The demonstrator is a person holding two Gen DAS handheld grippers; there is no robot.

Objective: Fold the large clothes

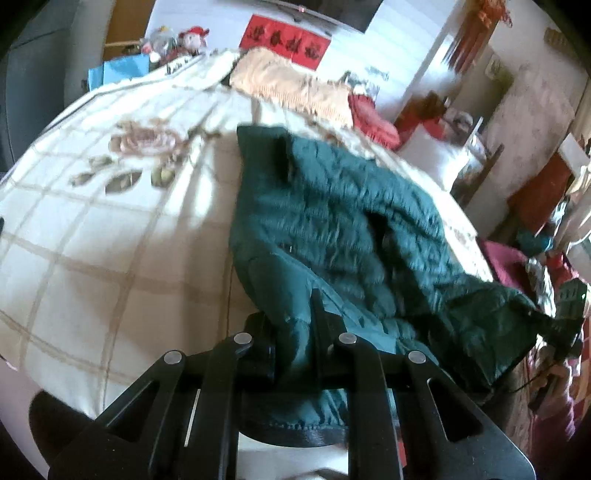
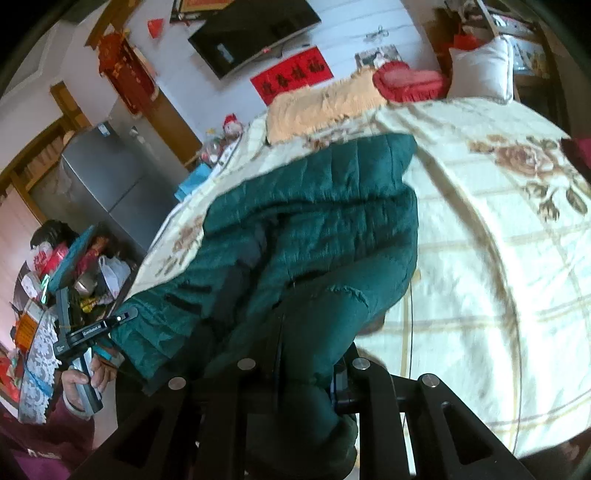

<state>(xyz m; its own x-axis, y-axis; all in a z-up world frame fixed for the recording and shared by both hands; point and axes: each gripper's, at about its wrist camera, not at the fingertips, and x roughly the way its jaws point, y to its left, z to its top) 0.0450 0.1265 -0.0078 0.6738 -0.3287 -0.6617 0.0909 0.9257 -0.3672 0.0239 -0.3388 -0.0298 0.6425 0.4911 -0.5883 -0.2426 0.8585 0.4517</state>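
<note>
Left wrist view: both claws pinch the green quilted jacket over the bed.

The left claw is clamped on a fold of the jacket's near edge; its body trails away across the cream checked bedspread. In the right wrist view, the right claw is likewise closed on bunched jacket fabric, and a hand grips the other tool at left.

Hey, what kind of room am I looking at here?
Most likely a lived-in bedroom at home: a bed with a floral checked bedspread, a white pillow at its far end, and a flat television on the wall. A grey fridge stands alongside.
</note>
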